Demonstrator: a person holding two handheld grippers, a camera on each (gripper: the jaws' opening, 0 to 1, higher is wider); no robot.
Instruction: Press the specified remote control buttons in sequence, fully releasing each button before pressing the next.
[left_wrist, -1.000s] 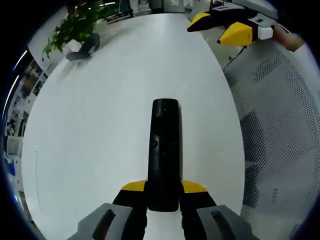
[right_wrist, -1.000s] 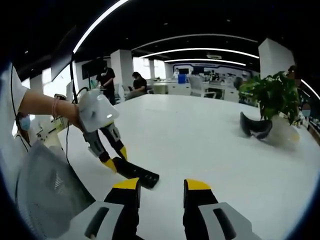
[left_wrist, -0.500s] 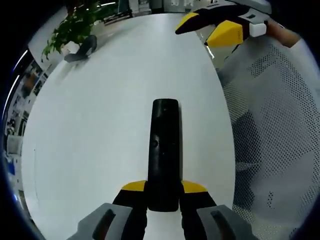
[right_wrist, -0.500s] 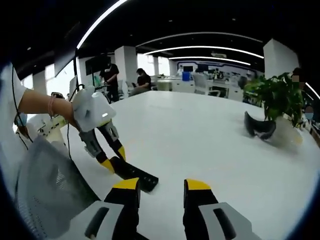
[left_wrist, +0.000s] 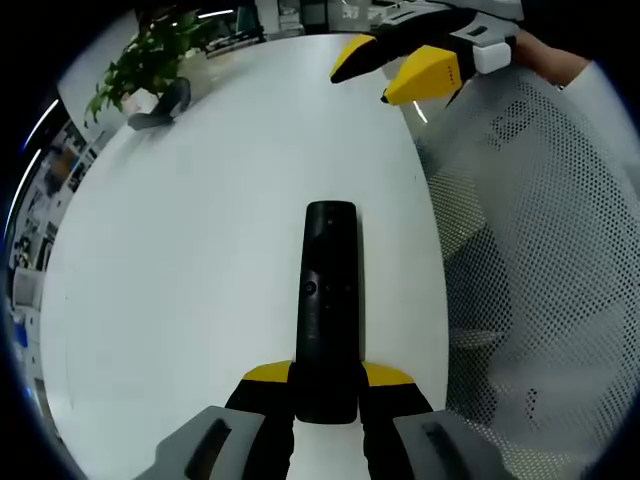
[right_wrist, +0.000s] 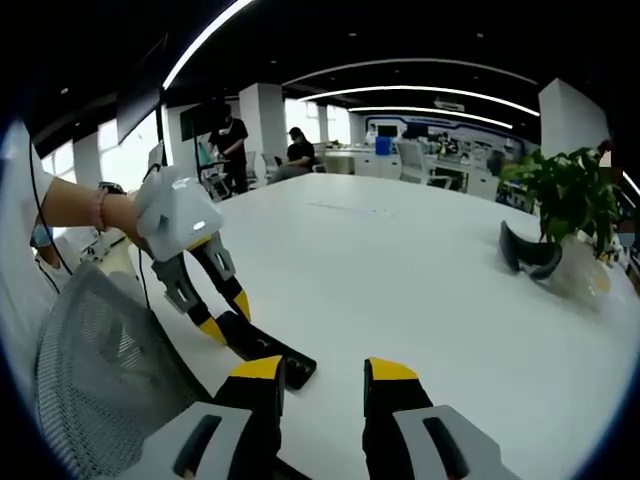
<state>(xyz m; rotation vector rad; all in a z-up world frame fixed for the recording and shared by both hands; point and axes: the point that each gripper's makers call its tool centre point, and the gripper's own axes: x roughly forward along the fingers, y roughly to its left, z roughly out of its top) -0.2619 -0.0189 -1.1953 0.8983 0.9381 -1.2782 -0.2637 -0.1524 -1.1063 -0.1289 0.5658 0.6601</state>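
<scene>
A black remote control (left_wrist: 328, 300) lies lengthwise on the white table (left_wrist: 200, 240), its near end clamped between the yellow tips of my left gripper (left_wrist: 328, 378), which is shut on it. In the right gripper view the same remote (right_wrist: 272, 352) sticks out from the left gripper (right_wrist: 222, 322), held by a person's hand. My right gripper (right_wrist: 322, 372) stands open with nothing between its fingers, just right of the remote's far end. The right gripper (left_wrist: 395, 65) hovers above the table's far edge in the left gripper view, jaws apart.
A mesh office chair (left_wrist: 540, 260) stands along the table's edge, close to both grippers (right_wrist: 90, 380). A potted plant (right_wrist: 570, 195) and a dark curved headset (right_wrist: 530, 255) sit at the far side of the table. Two people (right_wrist: 235, 140) work in the background.
In the left gripper view the right gripper has drifted leftward and nearer over the table. The remote stays clamped in the left gripper. The right gripper view has shifted slightly.
</scene>
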